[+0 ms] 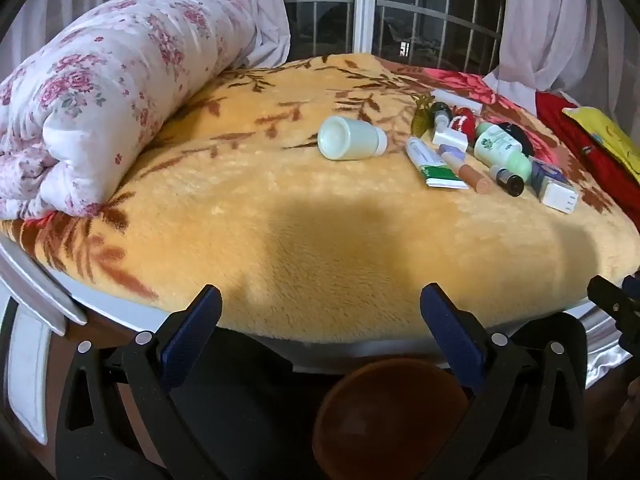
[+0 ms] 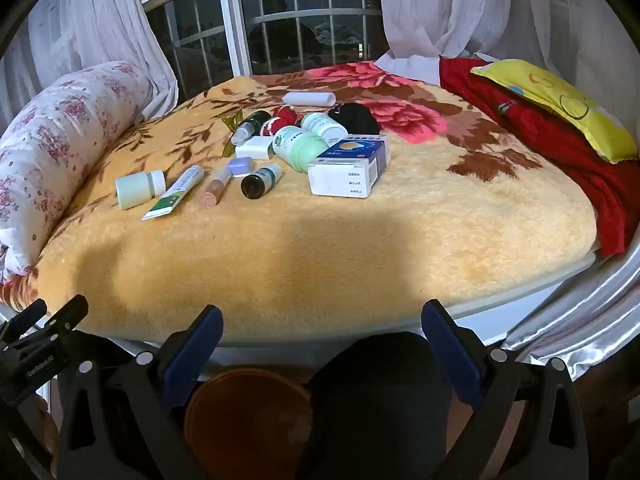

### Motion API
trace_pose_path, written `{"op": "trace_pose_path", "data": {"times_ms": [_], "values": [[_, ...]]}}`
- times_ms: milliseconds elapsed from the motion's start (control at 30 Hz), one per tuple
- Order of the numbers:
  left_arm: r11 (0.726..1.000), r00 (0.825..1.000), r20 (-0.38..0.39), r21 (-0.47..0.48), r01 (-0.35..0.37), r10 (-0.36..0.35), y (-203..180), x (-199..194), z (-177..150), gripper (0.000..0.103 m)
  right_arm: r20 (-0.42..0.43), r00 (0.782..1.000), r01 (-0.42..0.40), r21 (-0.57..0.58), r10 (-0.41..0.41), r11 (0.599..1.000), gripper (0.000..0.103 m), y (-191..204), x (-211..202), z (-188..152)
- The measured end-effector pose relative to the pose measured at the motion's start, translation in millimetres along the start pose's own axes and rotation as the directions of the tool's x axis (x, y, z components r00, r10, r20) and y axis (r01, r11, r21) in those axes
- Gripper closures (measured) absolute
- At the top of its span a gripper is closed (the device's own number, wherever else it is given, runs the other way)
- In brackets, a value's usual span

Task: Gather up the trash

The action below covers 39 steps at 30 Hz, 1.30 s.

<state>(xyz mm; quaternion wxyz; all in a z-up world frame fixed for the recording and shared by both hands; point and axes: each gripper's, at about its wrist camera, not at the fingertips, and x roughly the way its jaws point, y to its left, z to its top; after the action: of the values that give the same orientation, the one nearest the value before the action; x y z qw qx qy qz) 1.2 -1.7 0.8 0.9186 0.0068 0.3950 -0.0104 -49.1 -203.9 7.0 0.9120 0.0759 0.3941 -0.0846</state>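
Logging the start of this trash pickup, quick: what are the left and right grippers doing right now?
Left gripper: open, jaws wide apart, holding nothing, at the near edge of the bed.
Right gripper: open, jaws wide apart, holding nothing, also short of the clutter.

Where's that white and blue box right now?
The box lies on the blanket, rightmost of the clutter in the right wrist view, touching the green bottle.

The brown bowl [image 1: 390, 420] below the bed edge is showing blurred, its lower part running off the frame. In the right wrist view the white box [image 2: 346, 174] is hiding part of the green bottle [image 2: 298, 148], and its small print is staying too small to read.
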Motion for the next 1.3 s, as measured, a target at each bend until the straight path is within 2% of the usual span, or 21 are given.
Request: {"op": "trace_pose_path", "data": {"times_ms": [67,433,567,1300], "values": [[0.999,1.000,0.016,-0.025,0.021,-0.021,2.5,-1.6,0.2,0.006,0.001,1.000,-0.004,0.002,0.004,1.000,0.005,-0.4,-0.6,0.7],[0.998,0.999,0.004,-0.022,0.054,-0.054,-7.9,-3.2,-2.5,0.006,0.001,1.000,-0.011,0.007,0.011,1.000,0.005,-1.2,-1.2,0.4],[0.999,1.000,-0.004,-0.032,0.027,-0.028,-3.2,-1.0,-5.9,0.006,-0.002,1.000,-0.006,0.006,0.006,1.000,0.005,0.7,-0.2,-0.1],[0.998,0.999,-0.034,-0.047,0.036,-0.037,5.7,9.7,-11.2,0.006,-0.018,1.000,-0.002,-0.003,0.002,1.000,0.005,4.3,7.0,-2.0]]}}
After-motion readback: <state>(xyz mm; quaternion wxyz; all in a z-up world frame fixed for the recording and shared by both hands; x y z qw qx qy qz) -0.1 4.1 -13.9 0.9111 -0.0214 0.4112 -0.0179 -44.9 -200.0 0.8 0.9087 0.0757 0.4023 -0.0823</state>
